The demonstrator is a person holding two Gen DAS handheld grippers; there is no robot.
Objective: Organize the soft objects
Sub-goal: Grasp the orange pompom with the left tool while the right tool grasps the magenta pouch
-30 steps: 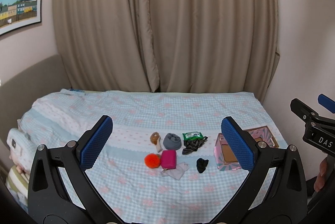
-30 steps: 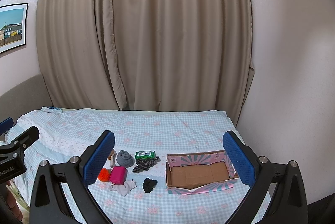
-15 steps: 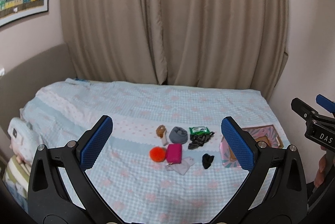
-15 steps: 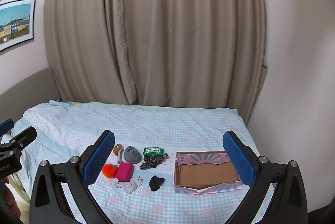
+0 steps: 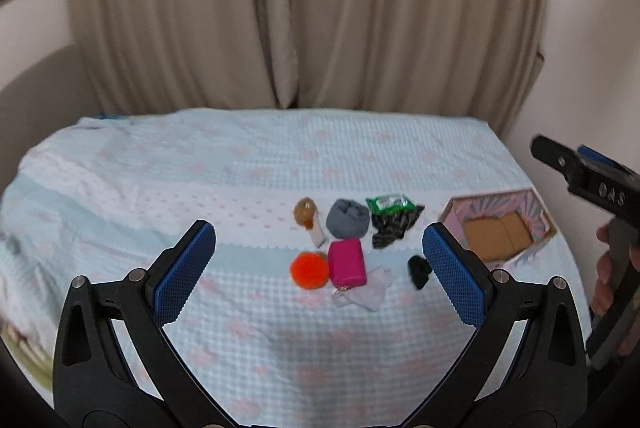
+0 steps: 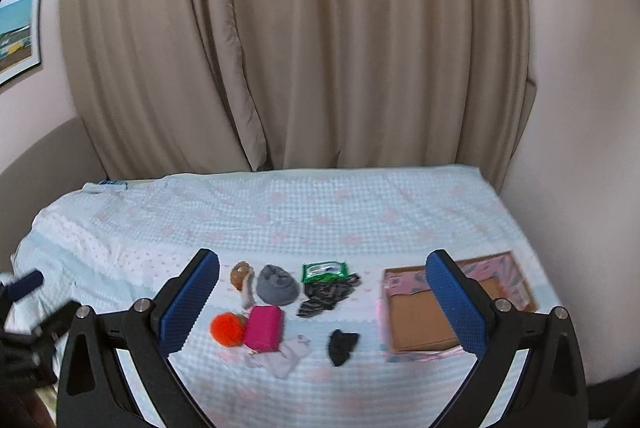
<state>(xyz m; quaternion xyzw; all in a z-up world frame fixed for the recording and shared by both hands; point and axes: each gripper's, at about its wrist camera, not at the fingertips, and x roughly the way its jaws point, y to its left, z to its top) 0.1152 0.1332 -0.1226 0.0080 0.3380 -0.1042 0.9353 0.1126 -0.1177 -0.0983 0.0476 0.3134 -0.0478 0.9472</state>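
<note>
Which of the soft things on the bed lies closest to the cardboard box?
The small black cloth, lying alone on the bedspread just left of the box.

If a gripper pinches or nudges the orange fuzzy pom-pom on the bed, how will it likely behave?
The orange pom-pom looks fluffy, so it probably compresses easily and weighs little. Its round shape suggests it may roll when nudged, though the textured bedspread and the pink pouch beside it should limit that.

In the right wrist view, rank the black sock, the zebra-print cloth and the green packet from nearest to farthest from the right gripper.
1. black sock: nearest the right gripper, low between its fingers.
2. zebra-print cloth: behind the sock, mid-cluster.
3. green packet: farthest, at the cloth's back edge, toward the curtain.
</note>
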